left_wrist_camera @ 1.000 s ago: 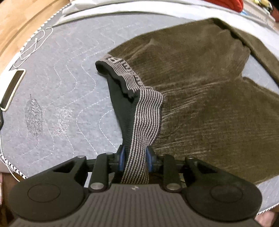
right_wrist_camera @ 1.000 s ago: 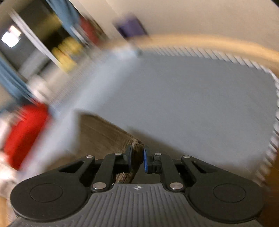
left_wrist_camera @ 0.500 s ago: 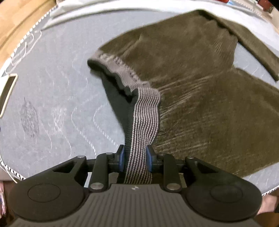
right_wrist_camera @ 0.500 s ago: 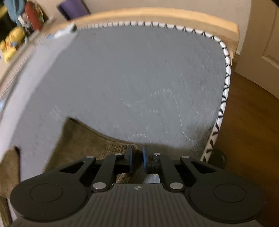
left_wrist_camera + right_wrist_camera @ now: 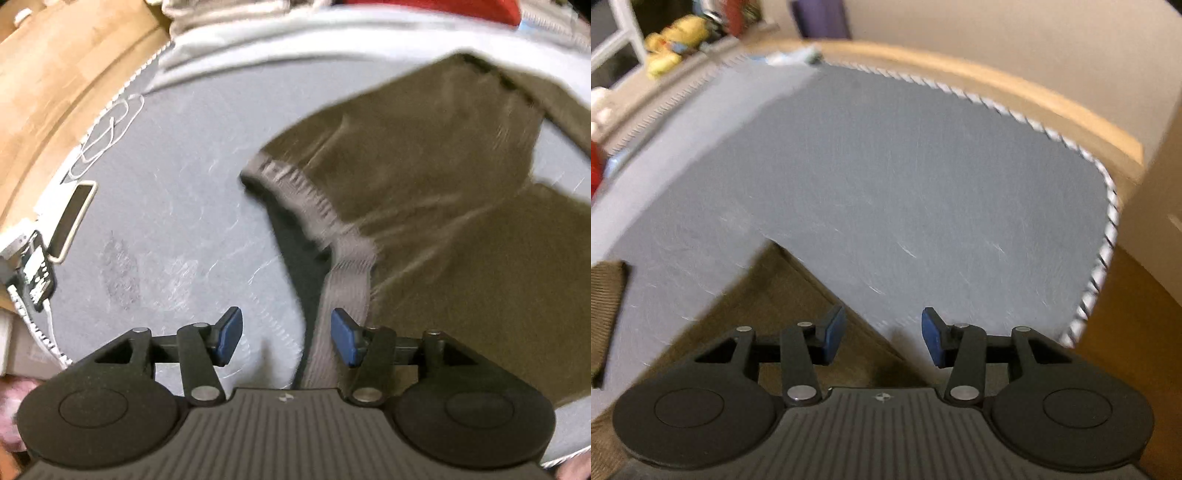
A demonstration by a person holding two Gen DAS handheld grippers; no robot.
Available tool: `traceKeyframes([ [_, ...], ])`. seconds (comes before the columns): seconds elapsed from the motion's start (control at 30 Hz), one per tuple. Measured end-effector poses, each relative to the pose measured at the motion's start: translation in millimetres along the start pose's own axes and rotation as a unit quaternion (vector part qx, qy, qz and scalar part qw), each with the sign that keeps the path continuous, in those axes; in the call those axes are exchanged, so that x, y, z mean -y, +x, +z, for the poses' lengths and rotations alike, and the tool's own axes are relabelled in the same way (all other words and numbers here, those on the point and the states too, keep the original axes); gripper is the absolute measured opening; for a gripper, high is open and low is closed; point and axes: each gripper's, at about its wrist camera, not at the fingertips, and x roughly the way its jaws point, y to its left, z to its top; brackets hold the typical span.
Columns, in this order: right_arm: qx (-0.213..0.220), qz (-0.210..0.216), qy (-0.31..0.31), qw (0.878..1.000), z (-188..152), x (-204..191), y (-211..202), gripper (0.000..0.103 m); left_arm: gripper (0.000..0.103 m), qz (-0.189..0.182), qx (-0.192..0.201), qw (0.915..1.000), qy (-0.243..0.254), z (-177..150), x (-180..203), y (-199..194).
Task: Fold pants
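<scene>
Dark olive-brown pants (image 5: 443, 192) lie spread on a grey quilted mat (image 5: 166, 192). Their striped grey waistband (image 5: 343, 280) runs down between the jaws of my left gripper (image 5: 286, 338), which is open and no longer pinches it. In the right wrist view a pant leg end (image 5: 783, 295) lies on the mat under my right gripper (image 5: 882, 334), which is open and empty. Another piece of the pants (image 5: 605, 314) shows at the left edge.
A phone (image 5: 72, 218), a second device (image 5: 37, 273) and a white cable (image 5: 107, 133) lie at the mat's left edge. Wooden floor (image 5: 55, 66) surrounds the mat. A wooden frame (image 5: 1015, 88) borders the mat's far side, with toys (image 5: 676, 40) beyond.
Both grippers have opened. The left let go of the striped waistband; the right let go of the pant leg end. Both views are blurred by motion.
</scene>
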Motion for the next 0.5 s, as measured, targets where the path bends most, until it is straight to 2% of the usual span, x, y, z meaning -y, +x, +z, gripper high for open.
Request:
traceKeyframes([
  [0.1,0.023,0.050,-0.039,0.998,1.2,-27.5,-7.9,0.048,0.059,-0.079,0.030,0.9964,0.003,5.8,15.3,-14.6],
  [0.17,0.022,0.073,-0.068,0.995,-0.6,-47.2,-8.1,0.048,0.059,-0.141,0.023,0.9895,0.018,7.4,28.9,-13.3],
  [0.2,0.013,0.083,-0.079,0.993,-2.4,-56.8,-5.3,0.048,0.059,-0.156,0.009,0.9872,0.032,6.5,37.2,-9.1],
  [0.27,-0.014,0.094,-0.090,0.991,-5.0,-72.3,1.4,0.048,0.059,-0.150,-0.048,0.9844,0.079,-0.9,55.7,13.5],
  [0.3,-0.030,0.097,-0.095,0.990,-6.6,-79.5,5.9,0.048,0.058,-0.127,-0.086,0.9817,0.113,-8.8,65.4,28.2],
  [0.33,-0.043,0.100,-0.098,0.989,-8.1,-85.8,9.6,0.048,0.061,-0.096,-0.119,0.9754,0.159,-19.3,76.4,41.8],
  [0.37,-0.049,0.103,-0.101,0.988,-9.4,-92.9,10.9,0.048,0.063,-0.083,-0.119,0.9697,0.196,-26.6,83.1,45.3],
  [0.4,-0.051,0.107,-0.107,0.987,-12.3,-101.4,11.2,0.048,0.064,-0.080,-0.108,0.9698,0.204,-25.1,84.0,41.6],
  [0.5,-0.039,0.124,-0.142,0.981,-14.9,-129.6,7.4,0.046,0.063,-0.078,-0.064,0.9842,0.145,-8.1,72.0,21.2],
])
